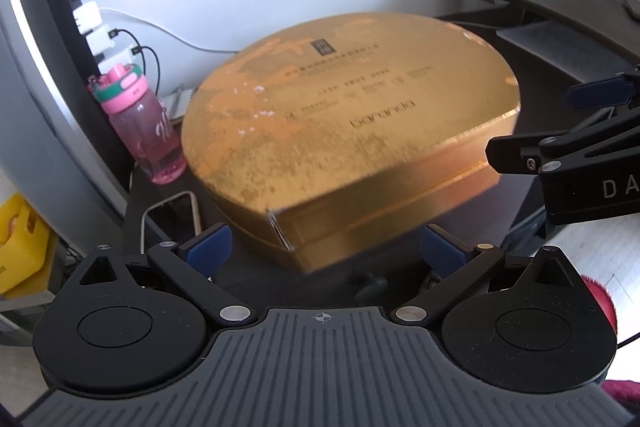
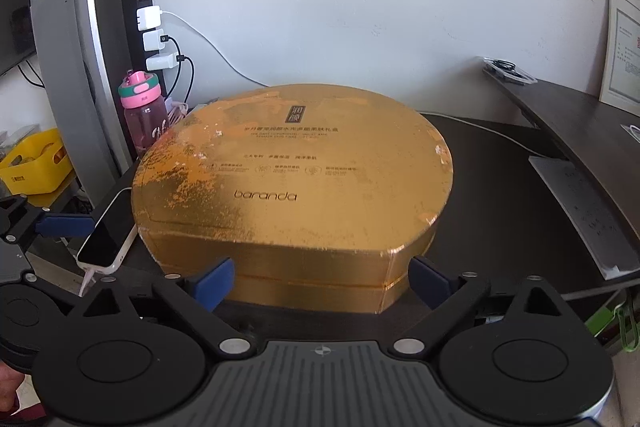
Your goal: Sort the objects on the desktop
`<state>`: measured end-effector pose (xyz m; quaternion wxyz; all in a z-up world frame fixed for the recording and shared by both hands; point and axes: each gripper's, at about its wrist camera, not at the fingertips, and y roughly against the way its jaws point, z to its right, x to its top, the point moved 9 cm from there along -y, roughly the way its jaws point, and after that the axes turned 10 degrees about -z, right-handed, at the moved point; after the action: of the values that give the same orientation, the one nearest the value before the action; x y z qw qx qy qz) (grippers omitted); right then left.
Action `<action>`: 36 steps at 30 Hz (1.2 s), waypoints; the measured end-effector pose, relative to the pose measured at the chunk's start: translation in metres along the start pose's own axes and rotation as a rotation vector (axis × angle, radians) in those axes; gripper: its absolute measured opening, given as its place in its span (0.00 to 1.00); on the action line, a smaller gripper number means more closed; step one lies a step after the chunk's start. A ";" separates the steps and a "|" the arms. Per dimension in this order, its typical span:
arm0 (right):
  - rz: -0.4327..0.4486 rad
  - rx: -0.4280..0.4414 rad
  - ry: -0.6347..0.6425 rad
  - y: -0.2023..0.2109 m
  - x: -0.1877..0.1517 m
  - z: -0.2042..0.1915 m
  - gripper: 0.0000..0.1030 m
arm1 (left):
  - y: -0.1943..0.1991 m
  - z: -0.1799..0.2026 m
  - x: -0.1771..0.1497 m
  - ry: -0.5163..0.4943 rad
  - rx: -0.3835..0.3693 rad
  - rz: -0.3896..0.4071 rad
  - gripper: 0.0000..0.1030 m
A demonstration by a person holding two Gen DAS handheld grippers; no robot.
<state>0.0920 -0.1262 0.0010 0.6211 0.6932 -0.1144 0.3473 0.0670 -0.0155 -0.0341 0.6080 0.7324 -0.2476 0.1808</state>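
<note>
A large gold gift box point(image 1: 340, 115) with a rounded back and a flat front lies on the dark desk point(image 2: 500, 195). My left gripper point(image 1: 326, 247) is open, and the box's near corner sits between its blue fingertips point(image 1: 212, 247) without touching them. My right gripper point(image 2: 322, 281) is open too, wide across the front wall of the gold box point(image 2: 288, 179), pads apart from it. The left wrist view shows the right gripper point(image 1: 532, 125) at the box's right side. One blue finger point(image 2: 64, 225) of the left gripper shows at the box's left.
A pink water bottle point(image 2: 146, 111) stands left of the box, by a power strip point(image 2: 144, 19) with chargers. A white phone point(image 2: 108, 239) lies on its cable at the desk's left edge. A yellow bin point(image 2: 36, 159) sits further left. A raised shelf point(image 2: 580, 123) curves along the right.
</note>
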 end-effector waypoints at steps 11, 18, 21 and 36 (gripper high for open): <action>-0.003 -0.002 -0.011 0.007 -0.015 -0.002 0.96 | 0.006 0.012 -0.007 -0.003 -0.001 -0.015 1.00; -0.010 -0.010 -0.035 0.003 -0.016 0.004 0.96 | 0.000 0.013 -0.008 0.003 -0.010 -0.038 1.00; -0.012 -0.010 -0.040 0.001 -0.016 0.005 0.96 | -0.002 0.012 -0.008 0.006 -0.011 -0.043 1.00; -0.033 0.000 -0.040 -0.006 -0.016 0.005 0.96 | -0.009 0.010 -0.007 0.009 -0.016 -0.060 1.00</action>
<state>0.0854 -0.1336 -0.0134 0.6244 0.7017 -0.1157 0.3231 0.0665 -0.0228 -0.0472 0.6200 0.7337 -0.2244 0.1639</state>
